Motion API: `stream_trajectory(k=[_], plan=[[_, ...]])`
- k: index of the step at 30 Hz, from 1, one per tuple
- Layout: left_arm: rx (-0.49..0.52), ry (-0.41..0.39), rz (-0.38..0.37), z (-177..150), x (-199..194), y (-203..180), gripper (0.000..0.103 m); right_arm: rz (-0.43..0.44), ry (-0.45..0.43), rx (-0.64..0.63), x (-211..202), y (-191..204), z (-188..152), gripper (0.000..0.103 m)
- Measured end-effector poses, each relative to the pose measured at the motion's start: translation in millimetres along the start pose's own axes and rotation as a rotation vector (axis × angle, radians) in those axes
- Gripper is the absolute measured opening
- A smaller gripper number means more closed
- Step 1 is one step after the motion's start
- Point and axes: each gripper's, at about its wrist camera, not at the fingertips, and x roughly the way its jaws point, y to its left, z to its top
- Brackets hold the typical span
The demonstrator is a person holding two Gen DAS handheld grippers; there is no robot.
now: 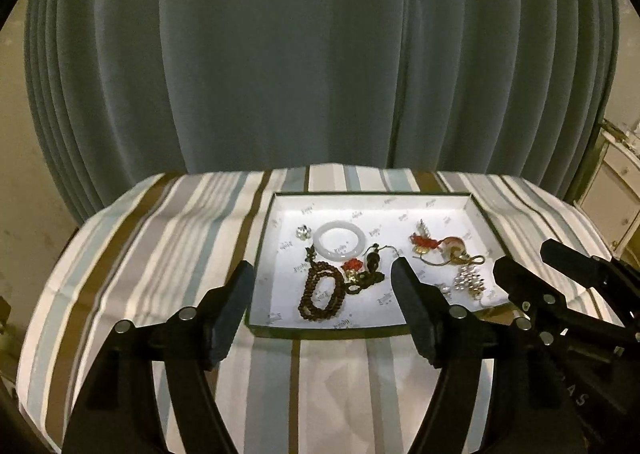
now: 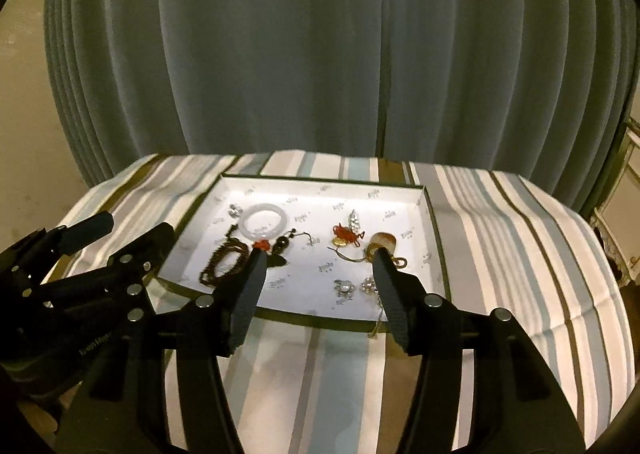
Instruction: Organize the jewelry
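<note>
Left tongs [image 1: 322, 282]: wide open, holding nothing.
Right tongs [image 2: 318, 268]: wide open, holding nothing.
Tray [image 1: 478, 210]: white bangle [image 1: 339, 243] at 10 o'clock, brown beads [image 1: 320, 290] at 7.

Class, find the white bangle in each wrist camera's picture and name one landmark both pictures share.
Left wrist view: the white bangle lies in the tray's far-left part, just left of picture centre.
Right wrist view: the white bangle sits far-left in the tray, left of picture centre.
Shared landmark: the brown bead bracelet just in front of it.
</note>
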Motion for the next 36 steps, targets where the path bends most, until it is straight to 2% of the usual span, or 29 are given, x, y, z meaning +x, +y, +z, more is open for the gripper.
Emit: stream_trajectory(k=[10, 15, 34, 36], plan=[[0.002, -0.073, 0.019, -5, -58, 2, 0.074, -0.002, -0.073, -0.005, -52, 8, -3, 0.057], [0.006, -0.094, 0.022, -7, -74, 2, 0.074, -0.004, -0.099, -0.015, -68, 11, -7, 0.057], [0.0, -0.132, 0.021, -13, -100, 6, 0.074, -0.002, -0.144, -0.032, -99, 16, -17, 0.057], [-0.005, -0.136, 0.03, -13, -101, 8, 0.078, -0.003, -0.149, -0.033, -101, 17, -17, 0.057]])
